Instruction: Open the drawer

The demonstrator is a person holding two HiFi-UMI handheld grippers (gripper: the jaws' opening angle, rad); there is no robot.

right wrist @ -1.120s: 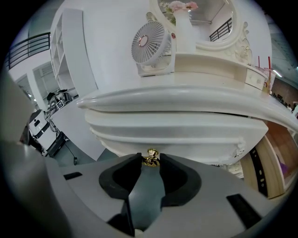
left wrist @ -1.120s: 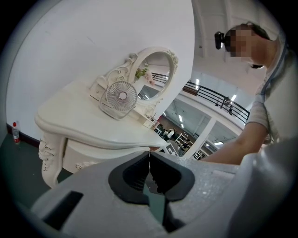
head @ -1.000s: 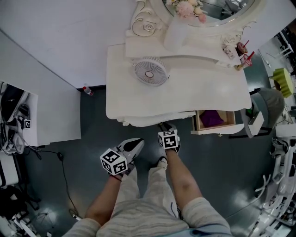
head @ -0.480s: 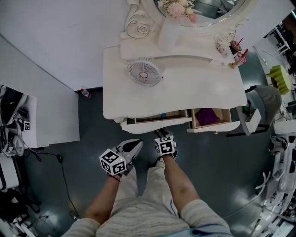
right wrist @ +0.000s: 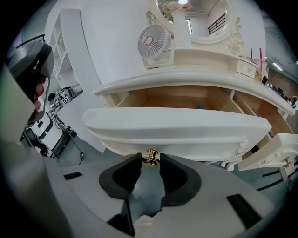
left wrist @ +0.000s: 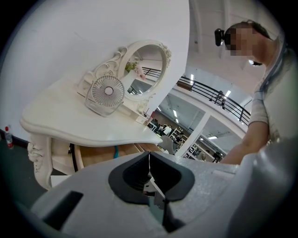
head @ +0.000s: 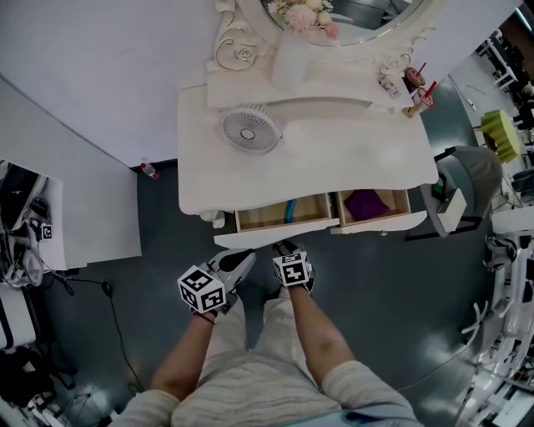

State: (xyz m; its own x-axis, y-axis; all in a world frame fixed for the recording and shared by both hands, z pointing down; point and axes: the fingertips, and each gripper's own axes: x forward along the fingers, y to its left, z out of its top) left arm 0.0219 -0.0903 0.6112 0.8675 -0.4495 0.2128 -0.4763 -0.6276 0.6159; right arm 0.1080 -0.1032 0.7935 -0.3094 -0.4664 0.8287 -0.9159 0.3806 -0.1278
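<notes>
Dark grey floor [head: 375, 292] under a white dressing table [head: 334, 158], per head view. On top: round fan [head: 249, 128], standing before an oval mirror [head: 359, 17]. Below the tabletop edge: drawer [head: 275, 237], drawn out toward the person, wooden inside, with a blue item [head: 290, 208] lying in it. Just beside it: second drawer [head: 371, 221], also out, holding a purple item [head: 365, 203]. Right gripper [head: 284, 248] at the front of the first drawer; left gripper [head: 244, 258] just beside it, clear of the furniture.

Left gripper view: jaws of left gripper [left wrist: 149, 162] pressed together, nothing between them. Beyond: dressing table [left wrist: 84, 125], fan [left wrist: 106, 93], mirror [left wrist: 146, 65].

Right gripper view: right gripper [right wrist: 150, 160] clamped on a small gold knob [right wrist: 150, 156] at the lower edge of the drawer [right wrist: 177, 125] front. Open wooden interior visible behind, blue item [right wrist: 199, 106] at the back. Fan [right wrist: 153, 41] on the tabletop above.
</notes>
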